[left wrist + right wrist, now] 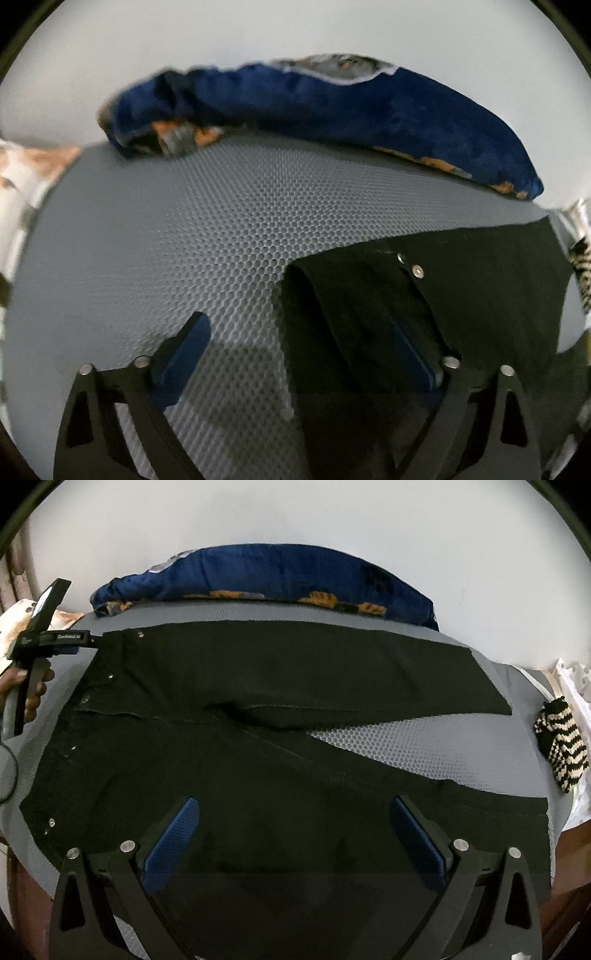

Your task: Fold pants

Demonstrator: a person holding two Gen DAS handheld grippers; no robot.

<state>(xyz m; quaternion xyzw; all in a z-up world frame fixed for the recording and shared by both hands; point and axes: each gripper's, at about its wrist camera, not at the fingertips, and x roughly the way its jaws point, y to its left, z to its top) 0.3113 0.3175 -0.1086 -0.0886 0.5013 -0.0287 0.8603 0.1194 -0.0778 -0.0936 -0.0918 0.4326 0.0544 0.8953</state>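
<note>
Pants (258, 746) spread flat on grey mat (369, 734), both grippers open

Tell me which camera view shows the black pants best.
The right wrist view: the black pants lie spread across the grey mat, waistband to both legs. The left wrist view shows only the waistband corner with its rivets.
</note>
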